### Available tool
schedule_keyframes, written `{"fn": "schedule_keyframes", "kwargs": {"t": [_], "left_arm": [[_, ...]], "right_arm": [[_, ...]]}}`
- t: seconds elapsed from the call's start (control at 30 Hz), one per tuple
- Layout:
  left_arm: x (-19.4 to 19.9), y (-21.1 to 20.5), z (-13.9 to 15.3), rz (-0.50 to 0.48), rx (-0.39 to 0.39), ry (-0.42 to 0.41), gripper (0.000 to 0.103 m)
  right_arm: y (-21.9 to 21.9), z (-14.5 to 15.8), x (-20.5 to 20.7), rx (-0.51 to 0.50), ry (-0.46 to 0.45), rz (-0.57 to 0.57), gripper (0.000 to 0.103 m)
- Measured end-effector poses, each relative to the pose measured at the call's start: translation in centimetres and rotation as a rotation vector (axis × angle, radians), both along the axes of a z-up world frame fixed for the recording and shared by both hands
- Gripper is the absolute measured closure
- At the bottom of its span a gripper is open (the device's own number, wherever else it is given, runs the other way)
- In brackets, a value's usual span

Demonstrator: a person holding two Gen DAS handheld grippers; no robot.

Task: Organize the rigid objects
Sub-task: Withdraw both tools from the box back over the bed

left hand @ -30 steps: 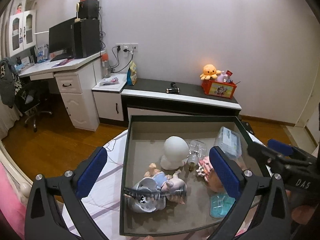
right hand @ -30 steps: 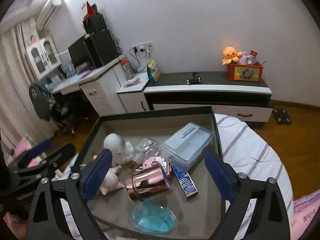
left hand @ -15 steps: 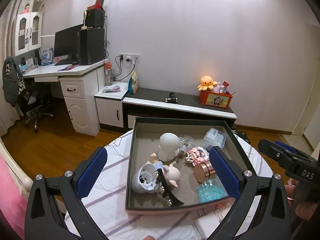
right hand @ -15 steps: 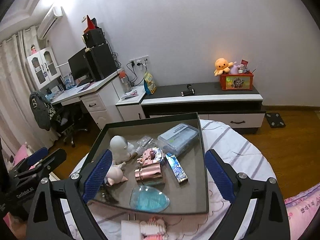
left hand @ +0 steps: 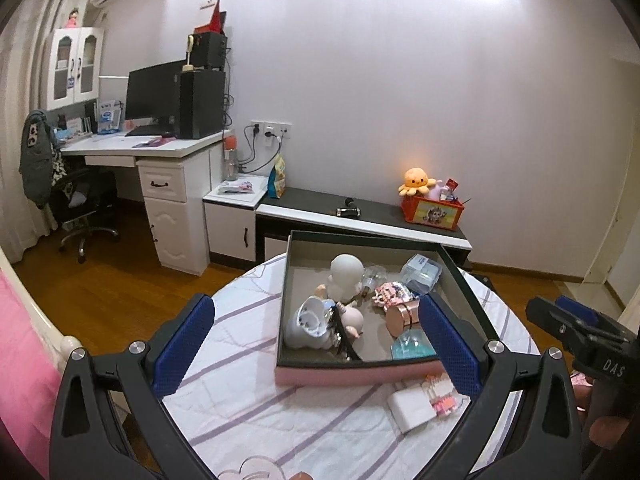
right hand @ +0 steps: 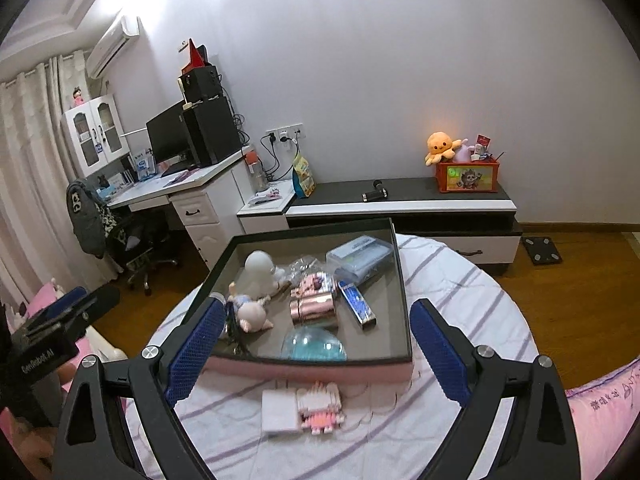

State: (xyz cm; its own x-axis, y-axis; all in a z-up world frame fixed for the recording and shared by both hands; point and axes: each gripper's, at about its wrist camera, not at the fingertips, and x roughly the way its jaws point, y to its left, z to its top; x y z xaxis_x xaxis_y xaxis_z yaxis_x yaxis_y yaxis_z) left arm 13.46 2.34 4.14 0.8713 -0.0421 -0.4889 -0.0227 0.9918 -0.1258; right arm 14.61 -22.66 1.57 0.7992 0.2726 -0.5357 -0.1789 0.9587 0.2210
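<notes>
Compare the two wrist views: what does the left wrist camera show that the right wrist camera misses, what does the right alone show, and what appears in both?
Left wrist only: the white helmet-like toy in the box's near left corner, and the right claw.

Right wrist only: the blue patterned stick lying in the box, the floor scale, and the left claw.

Both: the box, white round-headed figure, rose-gold cylinder, and pink block toy on the tablecloth.

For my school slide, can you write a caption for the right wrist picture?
Open right tool hovers before a box of toys on a striped round table.
</notes>
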Motion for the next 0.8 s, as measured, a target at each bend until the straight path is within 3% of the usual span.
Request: {"fn": "schedule_keyframes", "kwargs": {"t": [0.5,0.8], "left_arm": [[-7.4,-0.3,-1.2,0.022,0.021,-0.004,0.0],[-10.2,-1.6,-2.7,0.005,0.053,0.006,0.0]], "right_arm": [[0.3,-1.6,-8.8,-0.081,-0.027,-0.044,0.008],[-0.2,-3.6,-10.9,-0.088,0.011,-0.063,0.008]]}}
